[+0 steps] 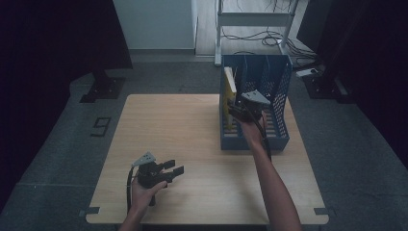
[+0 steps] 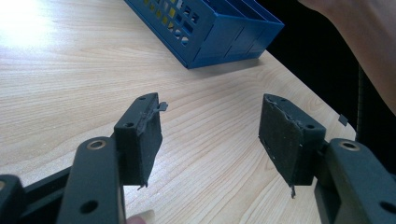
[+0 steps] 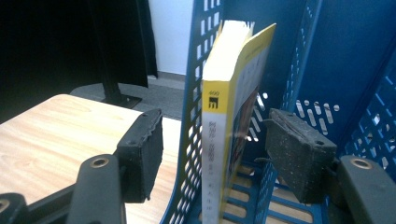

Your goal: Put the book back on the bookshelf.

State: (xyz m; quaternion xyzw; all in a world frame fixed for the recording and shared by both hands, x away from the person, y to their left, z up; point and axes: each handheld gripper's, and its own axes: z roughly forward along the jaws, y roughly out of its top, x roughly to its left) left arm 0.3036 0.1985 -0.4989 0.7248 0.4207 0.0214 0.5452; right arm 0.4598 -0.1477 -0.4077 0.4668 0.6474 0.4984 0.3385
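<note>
A blue perforated file rack (image 1: 279, 86) stands on the right side of the wooden table (image 1: 183, 125). A yellow-spined book (image 1: 230, 79) stands upright in its left compartment, against the left wall. My right gripper (image 1: 240, 108) is at the rack's front. In the right gripper view the right gripper (image 3: 215, 144) stands open, one jaw outside the rack wall (image 3: 196, 93) and the other inside, with the book (image 3: 229, 93) between them and untouched. My left gripper (image 1: 175, 168) rests low near the table's front left. In its own view the left gripper (image 2: 212, 135) is open with nothing in it.
The rack's right compartments (image 1: 269, 82) look empty. Beyond the table's far edge stand a white metal frame (image 1: 250, 19) and loose cables (image 1: 269, 38) on the floor. The rack's corner (image 2: 219, 28) and the person's right forearm (image 2: 364, 32) show in the left gripper view.
</note>
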